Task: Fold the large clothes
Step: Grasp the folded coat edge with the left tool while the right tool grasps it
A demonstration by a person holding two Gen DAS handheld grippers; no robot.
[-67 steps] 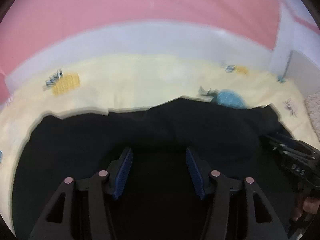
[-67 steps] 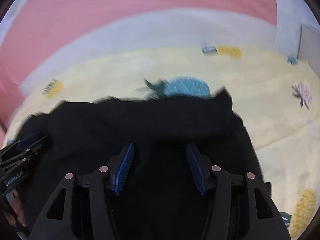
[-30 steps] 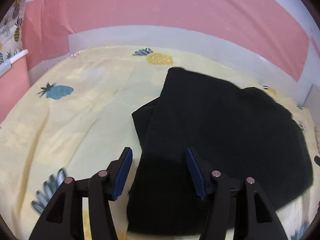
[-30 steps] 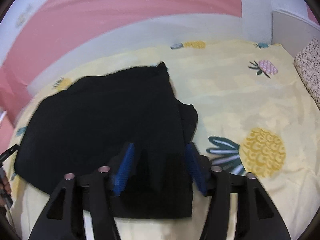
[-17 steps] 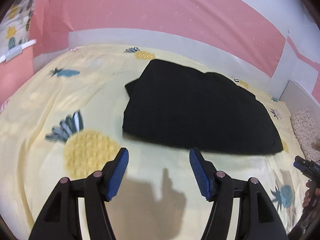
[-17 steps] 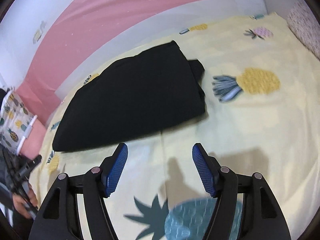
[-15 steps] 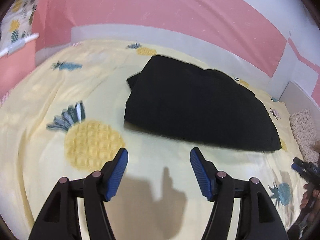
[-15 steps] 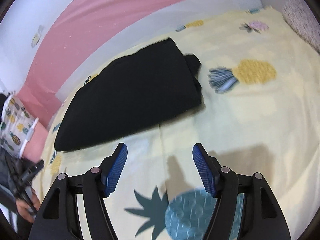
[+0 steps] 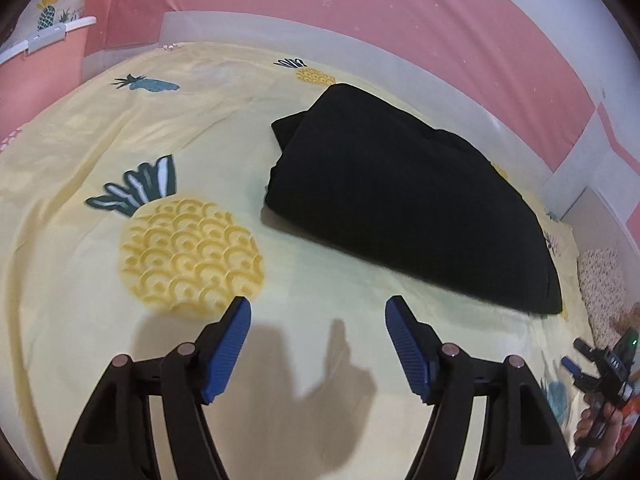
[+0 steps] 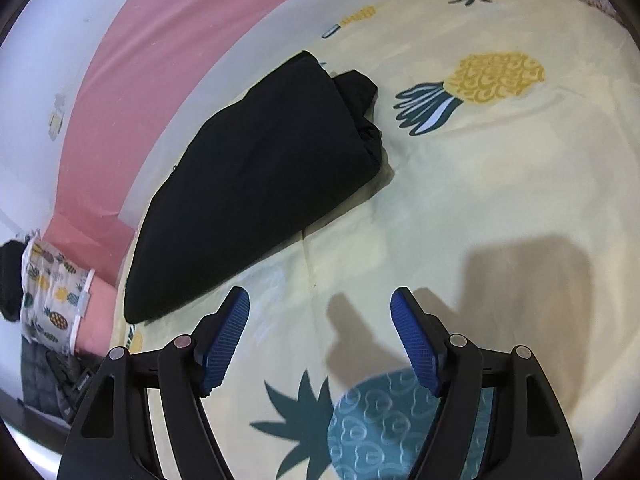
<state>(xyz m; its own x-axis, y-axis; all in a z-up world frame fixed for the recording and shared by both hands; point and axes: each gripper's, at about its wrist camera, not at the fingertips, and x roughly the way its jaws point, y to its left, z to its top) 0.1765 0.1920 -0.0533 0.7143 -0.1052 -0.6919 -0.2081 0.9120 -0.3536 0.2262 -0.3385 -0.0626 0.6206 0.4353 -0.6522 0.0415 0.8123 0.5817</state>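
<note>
Left wrist view. My left gripper (image 9: 318,312) sits at the bottom centre of the frame, jaws spread wide, nothing between them; only its shadow falls on the sheet (image 9: 80,152). The garment (image 9: 408,200) lies in the centre right, well apart from my fingers. Item: one black garment, folded to a long compact bundle, top face smooth, one end at upper centre showing stacked layers with a lower ply sticking out a little. My right gripper (image 9: 600,364) shows at the lower right edge, small and partly cut off.

Right wrist view. My right gripper (image 10: 320,304) is at the bottom centre, jaws likewise wide and empty, over a blue pineapple print (image 10: 400,420). The garment (image 10: 256,184) runs from lower left to upper centre, clear of the fingers. Its upper end is bunched, with loose plies peeking past the top layer.

Status, as I judge it: folding looks done or nearly so; what may remain is tidying that bunched end.
</note>
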